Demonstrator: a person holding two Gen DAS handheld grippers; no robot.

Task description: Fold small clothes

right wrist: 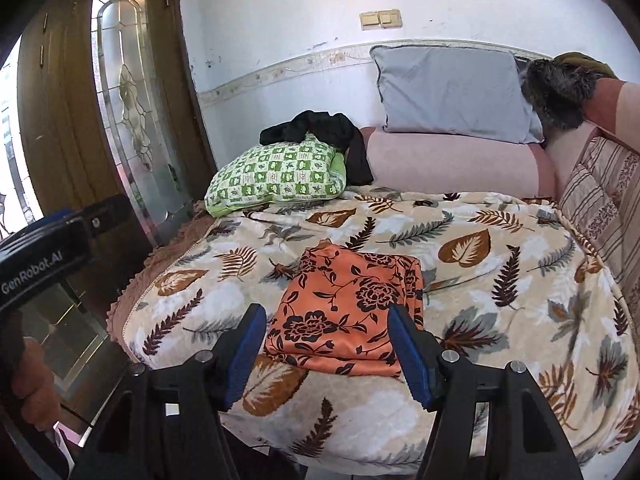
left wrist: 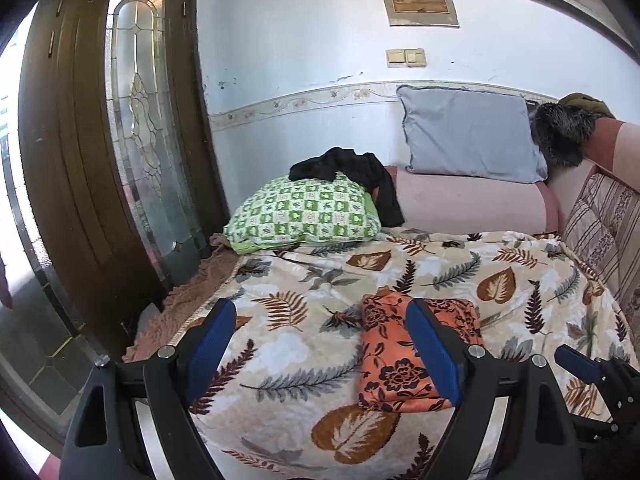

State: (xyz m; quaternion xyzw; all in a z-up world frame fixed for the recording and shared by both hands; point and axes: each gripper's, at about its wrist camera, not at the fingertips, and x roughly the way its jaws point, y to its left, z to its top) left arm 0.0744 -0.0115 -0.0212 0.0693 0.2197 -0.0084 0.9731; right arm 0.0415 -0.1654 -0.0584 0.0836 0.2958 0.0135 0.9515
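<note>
Orange cloth with a black flower print, the folded garment [right wrist: 348, 312] lies flat on the leaf-patterned blanket [right wrist: 500, 280], toward its near edge, in a tidy rectangle of stacked layers. I cannot make out what kind of garment it is. From my left wrist camera the left gripper [left wrist: 324, 352] has its right finger [left wrist: 434, 354] across the cloth, hiding part of it; its jaws stand wide with only blanket between them. My right gripper [right wrist: 328, 354] hangs just before the garment's near edge, jaws apart and gripping nothing. Only the right view shows the garment whole, plus the left tool's body at the frame's left edge. The left view catches the right gripper's blue tip [left wrist: 576, 360]. A black garment [right wrist: 328, 132] drapes over the green pillow [right wrist: 280, 176], its shape unclear
</note>
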